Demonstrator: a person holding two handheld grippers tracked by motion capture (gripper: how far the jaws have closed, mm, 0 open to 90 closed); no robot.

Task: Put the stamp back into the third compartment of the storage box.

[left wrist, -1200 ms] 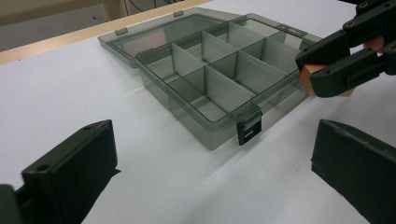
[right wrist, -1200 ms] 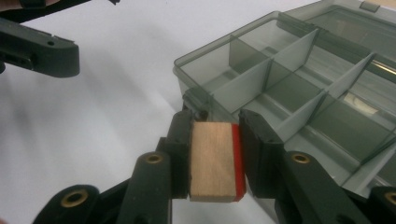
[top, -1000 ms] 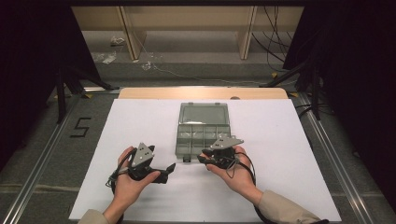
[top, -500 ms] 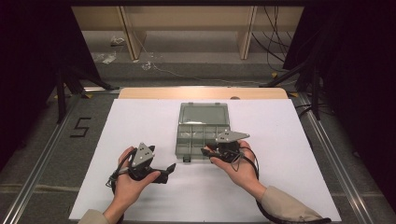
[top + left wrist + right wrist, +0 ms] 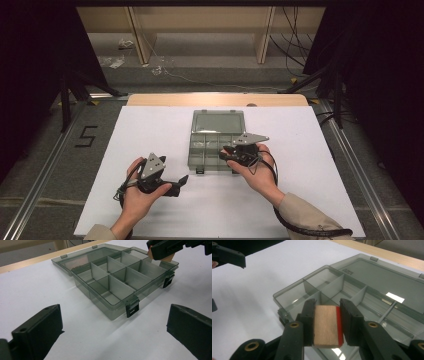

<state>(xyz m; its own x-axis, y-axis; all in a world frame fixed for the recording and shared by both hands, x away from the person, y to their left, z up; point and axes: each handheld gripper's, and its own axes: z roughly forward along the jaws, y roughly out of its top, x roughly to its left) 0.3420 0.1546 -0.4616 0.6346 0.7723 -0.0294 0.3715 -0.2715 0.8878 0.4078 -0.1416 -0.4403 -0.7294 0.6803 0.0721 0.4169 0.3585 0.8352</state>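
Holding a wooden block (image 5: pixel 326 325) over the open compartment box (image 5: pixel 216 140)
Right claw (image 5: pixel 327 322) grips the red-edged block above the box's near compartments; left claw (image 5: pixel 112 332) gapes wide, low over the white desk (image 5: pixel 150 130), just beside the box.

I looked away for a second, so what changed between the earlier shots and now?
The right gripper, shut on the wooden block, shifted slightly right over the organizer box. The left gripper, the box and its open lid stayed put.
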